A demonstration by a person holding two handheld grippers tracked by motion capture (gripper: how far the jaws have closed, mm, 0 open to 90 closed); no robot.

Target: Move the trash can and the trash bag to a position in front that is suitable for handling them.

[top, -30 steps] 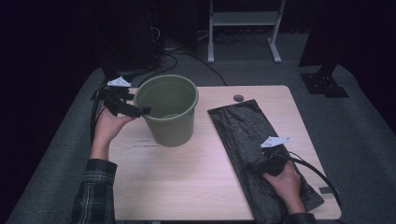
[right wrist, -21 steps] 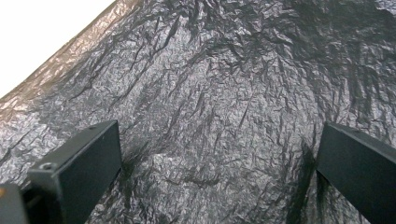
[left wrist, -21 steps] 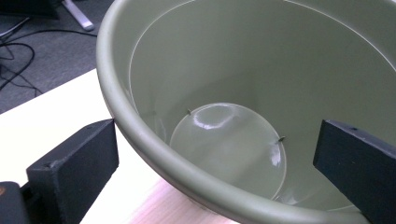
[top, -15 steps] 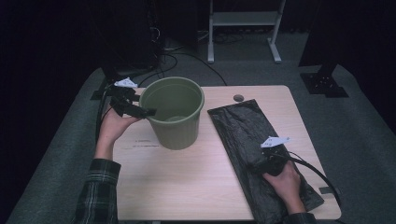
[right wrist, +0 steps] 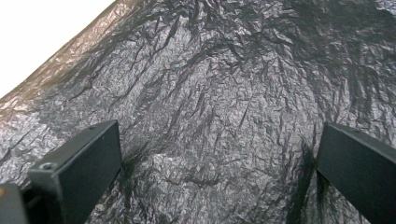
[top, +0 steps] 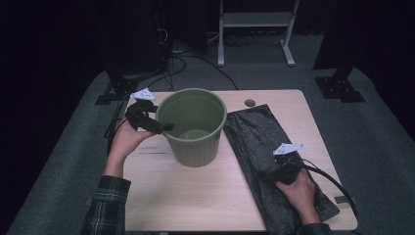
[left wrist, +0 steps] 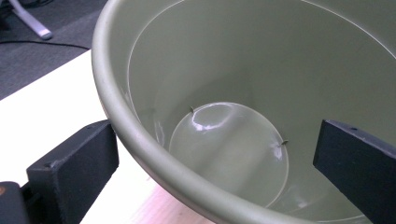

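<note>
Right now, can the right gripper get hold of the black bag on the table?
Probably yes. The right gripper hangs directly over the black bag, its jaws spread wide, with nothing between them and the crinkled plastic. The green bucket stands clear, off to the side.

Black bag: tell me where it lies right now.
In the high view the black bag lies flat on the table's right half, just right of the green bucket, with the right gripper over it.

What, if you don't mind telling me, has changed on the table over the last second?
The bin has slid right, toward the bag, moved by the left gripper, whose open jaws straddle its rim. The right gripper has stayed open on the bag, which has not moved.
</note>
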